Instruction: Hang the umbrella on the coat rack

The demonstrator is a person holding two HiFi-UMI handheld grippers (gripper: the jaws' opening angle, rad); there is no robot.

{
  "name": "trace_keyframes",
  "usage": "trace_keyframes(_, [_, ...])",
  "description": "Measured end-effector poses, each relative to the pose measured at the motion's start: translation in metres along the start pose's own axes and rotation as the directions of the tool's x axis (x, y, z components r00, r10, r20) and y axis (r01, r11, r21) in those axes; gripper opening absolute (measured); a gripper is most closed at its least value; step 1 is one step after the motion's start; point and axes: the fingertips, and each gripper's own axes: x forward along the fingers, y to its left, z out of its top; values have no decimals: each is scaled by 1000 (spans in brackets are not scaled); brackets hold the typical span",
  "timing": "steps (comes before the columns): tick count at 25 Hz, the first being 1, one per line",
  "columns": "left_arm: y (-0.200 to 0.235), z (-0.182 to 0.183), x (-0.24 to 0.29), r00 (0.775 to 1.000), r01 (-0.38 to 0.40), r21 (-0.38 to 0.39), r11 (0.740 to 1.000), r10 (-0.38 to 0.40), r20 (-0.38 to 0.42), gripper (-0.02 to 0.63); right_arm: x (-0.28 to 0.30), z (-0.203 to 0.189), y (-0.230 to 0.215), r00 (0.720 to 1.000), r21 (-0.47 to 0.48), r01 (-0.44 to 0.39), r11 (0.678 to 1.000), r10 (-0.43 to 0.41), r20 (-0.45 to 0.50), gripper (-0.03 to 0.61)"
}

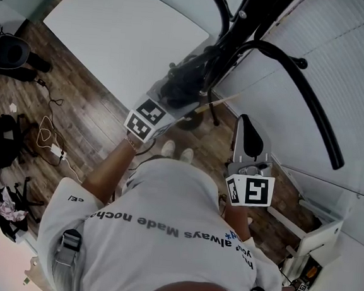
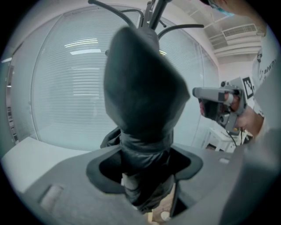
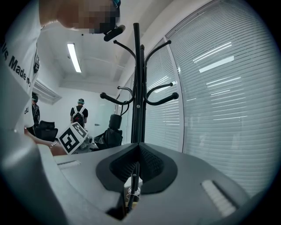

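Note:
A black folded umbrella [image 1: 182,85] is clamped in my left gripper [image 1: 166,105], whose jaws stand wide around its wrapped body. In the left gripper view the umbrella [image 2: 140,88] fills the middle and rises from between the jaws of the left gripper [image 2: 145,169]. The black coat rack [image 1: 244,17] stands just beyond it, with curved hooks [image 3: 162,99] branching off its pole [image 3: 138,79]. My right gripper [image 1: 247,125] hangs level to the right of the umbrella, pads together and empty. In its own view the right gripper [image 3: 139,151] faces the pole.
A white table [image 1: 122,29] lies at the far left, and window blinds [image 1: 342,54] run along the right. Chairs [image 1: 9,54] and cables [image 1: 47,133] sit on the wooden floor at left. A white stand [image 1: 316,239] is at lower right. A person [image 3: 79,115] stands far off.

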Motion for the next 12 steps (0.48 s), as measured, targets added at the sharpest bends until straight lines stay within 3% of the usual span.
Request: trace_keyframes(12, [3, -19, 10, 1000, -18, 27, 999, 18, -15, 290, 4, -3, 3, 1000, 2, -6, 1000, 6, -6, 2])
